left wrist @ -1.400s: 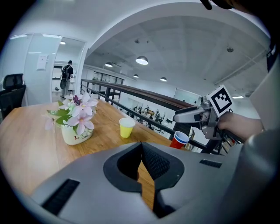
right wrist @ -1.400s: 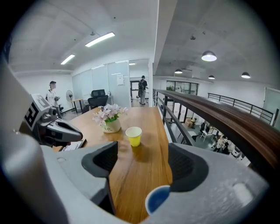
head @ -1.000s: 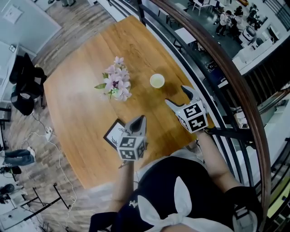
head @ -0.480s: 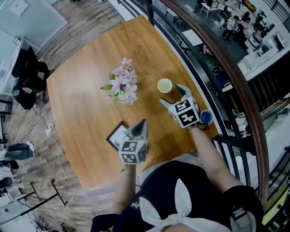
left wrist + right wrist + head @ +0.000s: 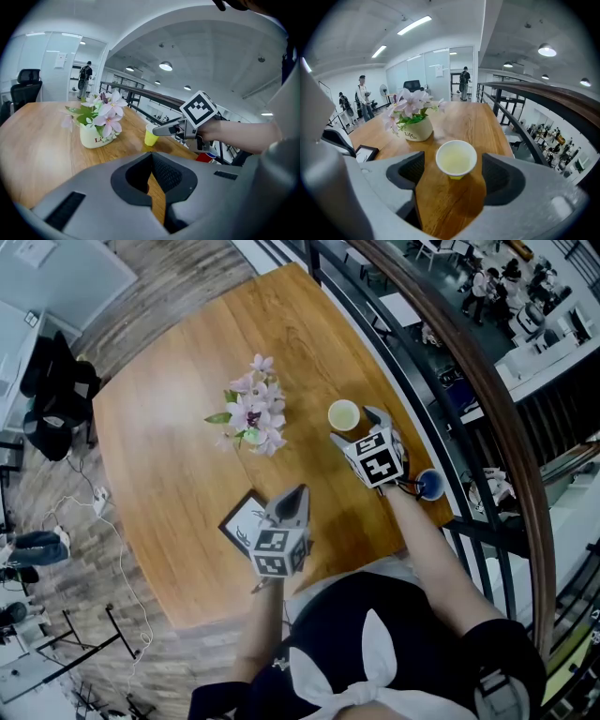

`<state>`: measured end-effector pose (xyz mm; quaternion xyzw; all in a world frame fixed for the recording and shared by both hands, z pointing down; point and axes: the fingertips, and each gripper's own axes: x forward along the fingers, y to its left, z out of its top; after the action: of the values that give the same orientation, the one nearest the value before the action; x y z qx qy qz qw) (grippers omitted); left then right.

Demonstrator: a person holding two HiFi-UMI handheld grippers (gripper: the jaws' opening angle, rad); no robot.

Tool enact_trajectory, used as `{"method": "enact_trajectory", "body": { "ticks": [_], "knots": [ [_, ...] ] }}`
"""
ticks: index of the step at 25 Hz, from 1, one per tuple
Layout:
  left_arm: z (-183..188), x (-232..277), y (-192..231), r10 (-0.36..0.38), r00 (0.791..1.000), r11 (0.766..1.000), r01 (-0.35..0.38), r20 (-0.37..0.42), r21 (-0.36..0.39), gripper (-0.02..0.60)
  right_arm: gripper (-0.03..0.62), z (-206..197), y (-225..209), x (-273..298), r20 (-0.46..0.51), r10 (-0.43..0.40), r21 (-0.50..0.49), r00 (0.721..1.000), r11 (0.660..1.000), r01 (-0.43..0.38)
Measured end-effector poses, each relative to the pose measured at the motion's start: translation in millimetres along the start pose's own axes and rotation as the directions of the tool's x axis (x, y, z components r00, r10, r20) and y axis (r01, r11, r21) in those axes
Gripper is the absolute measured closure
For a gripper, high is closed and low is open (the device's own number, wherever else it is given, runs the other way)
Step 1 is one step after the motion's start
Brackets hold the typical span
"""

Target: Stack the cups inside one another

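Observation:
A yellow cup (image 5: 343,414) stands upright on the wooden table (image 5: 187,446), its pale inside showing in the right gripper view (image 5: 456,159). My right gripper (image 5: 356,426) is open and its jaws have just been opening a little wider. The cup stands at their mouth, and neither pad (image 5: 407,171) touches it. A blue cup (image 5: 430,485) stands near the table's right edge, beside my right wrist. My left gripper (image 5: 296,493) hovers shut and empty over the table's near part, well away from the cups. In the left gripper view, the left gripper (image 5: 151,157) points toward the yellow cup (image 5: 150,136).
A white pot of pink flowers (image 5: 251,416) stands left of the yellow cup. A small framed picture (image 5: 236,521) lies beside my left gripper. A railing (image 5: 469,381) runs along the table's right edge. Something red (image 5: 205,157) shows under my right hand.
My right gripper has moved across the table up to the yellow cup, which now stands at its open jaws. The blue cup has come into view behind it. The left gripper has hardly moved.

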<state>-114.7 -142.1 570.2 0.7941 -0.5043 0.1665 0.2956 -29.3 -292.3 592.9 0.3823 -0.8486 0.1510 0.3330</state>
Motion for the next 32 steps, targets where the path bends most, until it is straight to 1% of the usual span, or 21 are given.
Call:
{"method": "enact_trajectory", "body": {
  "ticks": [4, 7, 12, 14, 15, 25, 32],
  "knots": [
    [-2.7, 0.3, 3.7, 0.005, 1.000, 1.000, -0.005, -0.006, -0.005, 0.565, 0.214, -4.7, -0.5, 11.4, -0.029, -0.001, -0.037, 1.000, 0.999, 0.000],
    [-1.4, 1.1, 6.4, 0.008, 1.000, 1.000, -0.008, 0.001, -0.010, 0.565, 0.214, -5.5, -1.7, 17.8, -0.036, -0.008, -0.042, 0.999, 0.999, 0.007],
    [-0.9, 3.9, 8.2, 0.015, 1.000, 1.000, -0.015, -0.004, -0.009, 0.565, 0.215, -8.5, -3.0, 25.4, -0.052, 0.004, -0.042, 0.999, 0.999, -0.006],
    [-1.9, 5.5, 8.4, 0.015, 1.000, 1.000, -0.015, -0.007, -0.009, 0.565, 0.228, -10.9, -2.9, 27.5, -0.056, 0.010, -0.034, 0.998, 0.999, -0.011],
    [-0.7, 6.0, 7.9, 0.015, 1.000, 1.000, -0.015, -0.005, -0.012, 0.565, 0.269, -12.2, -2.4, 28.3, -0.055, 0.013, -0.026, 0.998, 1.000, -0.015],
    [-7.7, 8.2, 8.5, 0.017, 1.000, 1.000, -0.017, -0.024, -0.008, 0.565, 0.270, -10.6, -1.5, 23.2, -0.046, 0.019, -0.034, 0.999, 0.999, -0.021],
    [-3.2, 5.2, 6.0, 0.015, 1.000, 1.000, -0.015, -0.015, 0.002, 0.565, 0.270, -3.1, 2.9, 12.6, -0.019, 0.029, -0.024, 0.999, 0.999, -0.029]
  ]
}}
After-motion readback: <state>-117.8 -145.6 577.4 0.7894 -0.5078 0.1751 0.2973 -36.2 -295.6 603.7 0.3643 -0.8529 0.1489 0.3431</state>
